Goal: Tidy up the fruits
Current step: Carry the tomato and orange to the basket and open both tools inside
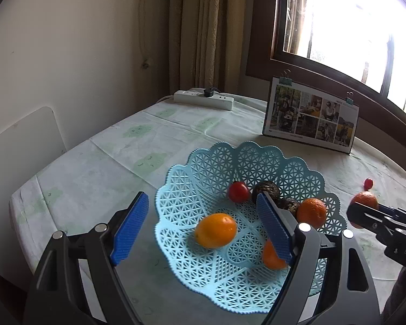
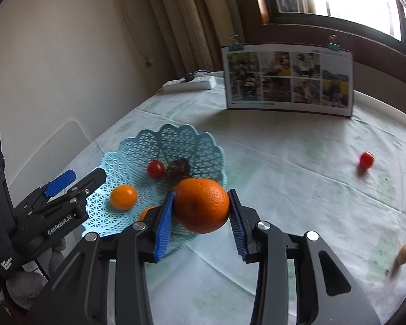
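1. Table (image 2: 297, 162), pale green cloth; photo board (image 2: 288, 80) standing at 12, power strip (image 2: 189, 83) at 11.
2. Basket (image 2: 146, 146), blue lattice, at 10 in the right view. Holds a tomato (image 2: 155, 169), dark fruit (image 2: 178, 168), small orange (image 2: 123, 197), more citrus.
3. Right gripper (image 2: 201, 216): clamped on orange (image 2: 201, 205), just beside the basket's 4 o'clock rim.
4. Left gripper (image 1: 203, 230): jaws wide apart, empty, over the basket.
5. Loose on the cloth: red tomato (image 2: 366, 160) at 3, tan item (image 2: 404, 254) at 4.
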Tool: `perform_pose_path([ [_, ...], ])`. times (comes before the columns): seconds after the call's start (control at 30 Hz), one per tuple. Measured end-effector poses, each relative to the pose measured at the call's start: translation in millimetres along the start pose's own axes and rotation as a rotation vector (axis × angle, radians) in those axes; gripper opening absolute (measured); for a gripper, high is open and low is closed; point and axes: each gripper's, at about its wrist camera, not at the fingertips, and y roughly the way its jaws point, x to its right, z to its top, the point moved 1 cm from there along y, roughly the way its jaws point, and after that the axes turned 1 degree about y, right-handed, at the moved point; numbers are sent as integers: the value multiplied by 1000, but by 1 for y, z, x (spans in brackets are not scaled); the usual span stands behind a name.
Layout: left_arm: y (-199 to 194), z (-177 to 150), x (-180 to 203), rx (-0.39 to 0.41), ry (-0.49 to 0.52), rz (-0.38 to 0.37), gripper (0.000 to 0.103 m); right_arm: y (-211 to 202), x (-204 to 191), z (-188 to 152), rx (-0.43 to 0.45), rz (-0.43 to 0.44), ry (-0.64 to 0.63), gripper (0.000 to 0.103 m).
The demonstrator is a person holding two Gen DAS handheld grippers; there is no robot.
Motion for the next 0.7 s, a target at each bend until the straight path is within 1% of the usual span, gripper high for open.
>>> perform_pose_path([
  [0.2,0,1,-12,0,-23,15,83,18,-18,6,-16,21,-29,39],
  [0.37,4,1,-15,-9,-30,20,84,31,-26,7,-28,32,-37,40],
  [0.4,5,1,-14,-11,-31,20,84,32,-26,8,-28,40,-37,43],
  [0.53,7,1,-13,-14,-32,20,84,31,-26,9,-17,42,-33,46],
  [0.7,7,1,-13,-14,-32,20,84,25,-14,10,2,37,-1,46],
])
